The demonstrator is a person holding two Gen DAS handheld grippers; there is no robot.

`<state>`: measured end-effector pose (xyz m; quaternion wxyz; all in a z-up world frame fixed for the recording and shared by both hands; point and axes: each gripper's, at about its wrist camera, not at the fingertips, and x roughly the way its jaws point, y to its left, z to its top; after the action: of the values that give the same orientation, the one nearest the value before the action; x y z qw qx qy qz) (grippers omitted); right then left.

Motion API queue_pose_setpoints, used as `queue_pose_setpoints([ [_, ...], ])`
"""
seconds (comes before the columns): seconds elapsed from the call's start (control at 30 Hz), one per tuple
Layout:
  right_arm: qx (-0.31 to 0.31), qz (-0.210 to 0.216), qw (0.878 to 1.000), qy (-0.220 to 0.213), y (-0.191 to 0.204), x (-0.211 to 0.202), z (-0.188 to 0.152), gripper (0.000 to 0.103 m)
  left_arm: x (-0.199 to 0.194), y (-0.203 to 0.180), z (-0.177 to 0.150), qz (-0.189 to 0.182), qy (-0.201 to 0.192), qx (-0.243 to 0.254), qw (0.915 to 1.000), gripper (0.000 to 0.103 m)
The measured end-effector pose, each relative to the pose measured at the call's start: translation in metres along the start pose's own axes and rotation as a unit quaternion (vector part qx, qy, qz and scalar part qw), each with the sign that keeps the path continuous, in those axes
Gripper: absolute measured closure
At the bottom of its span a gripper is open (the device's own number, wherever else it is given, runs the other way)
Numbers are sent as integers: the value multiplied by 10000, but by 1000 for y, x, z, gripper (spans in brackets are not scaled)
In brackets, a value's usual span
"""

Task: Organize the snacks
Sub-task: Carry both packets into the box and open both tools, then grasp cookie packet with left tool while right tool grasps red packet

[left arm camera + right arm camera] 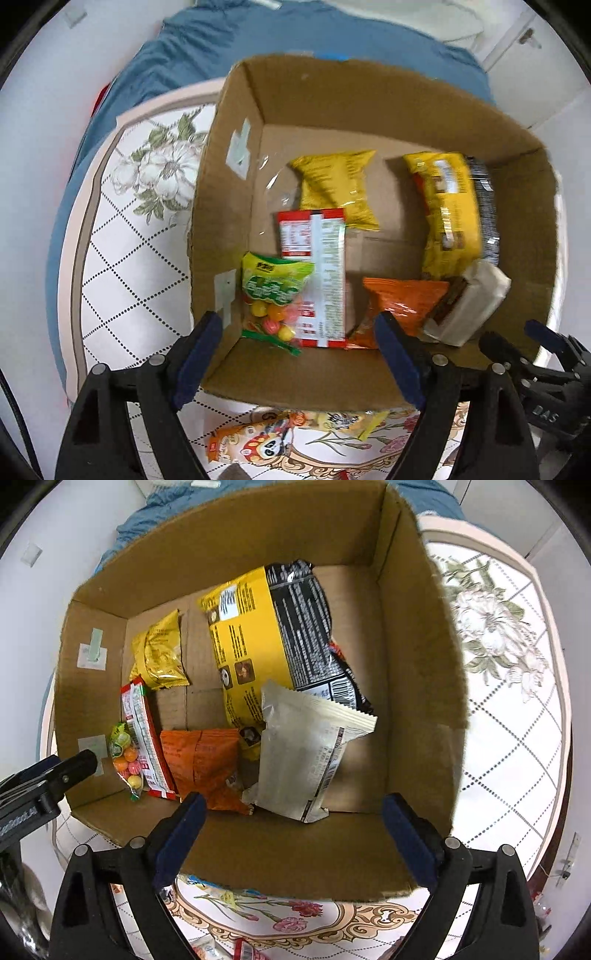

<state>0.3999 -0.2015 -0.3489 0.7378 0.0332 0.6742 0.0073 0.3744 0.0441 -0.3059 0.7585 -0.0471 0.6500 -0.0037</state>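
Observation:
An open cardboard box (236,110) (417,657) stands on the table and holds several snack packs. Inside lie a small yellow bag (336,186) (159,653), a big yellow-and-black bag (454,214) (273,635), a red-and-white pack (314,273) (142,734), a green candy bag (271,299) (123,755), an orange bag (402,302) (201,764) and a beige pack (469,302) (303,753). My left gripper (299,365) is open and empty above the box's near wall. My right gripper (295,838) is open and empty above the near wall, and it also shows in the left wrist view (524,339).
The box sits on a round table with a floral, diamond-pattern cloth (129,236) (509,716). More snack packs lie on the table in front of the box, an orange one (251,443) and yellow ones (354,421). A blue cloth (207,48) lies behind.

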Motion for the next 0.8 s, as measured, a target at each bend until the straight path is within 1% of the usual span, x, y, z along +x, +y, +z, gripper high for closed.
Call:
queue_pose_setpoints([
  [0.1, -79, -59, 9995, -293, 4, -18, -9, 3, -17, -8, -14, -11, -335, 94, 9994, 8],
  [0.23, -204, -152, 9976, -651, 13, -42, -23, 3, -43, -11, -31, 44, -723, 126, 9973, 8],
  [0.37, -218, -232, 9949, -962, 17, -66, -35, 3, -59, -7, -52, -8, -967, -7, 9953, 8],
  [0.5, -193, -317, 9911, -1282, 18, -91, -48, 3, -75, 0, -64, -33, -1126, -81, 9936, 8],
  [0.6, -171, -324, 9890, -1431, 17, -108, -57, 3, -89, 2, -72, -48, -1263, -121, 9919, 8],
  [0.8, -146, -214, 9873, -1567, 20, -135, -78, 3, -118, 0, -90, -25, -1504, -85, 9886, 8],
])
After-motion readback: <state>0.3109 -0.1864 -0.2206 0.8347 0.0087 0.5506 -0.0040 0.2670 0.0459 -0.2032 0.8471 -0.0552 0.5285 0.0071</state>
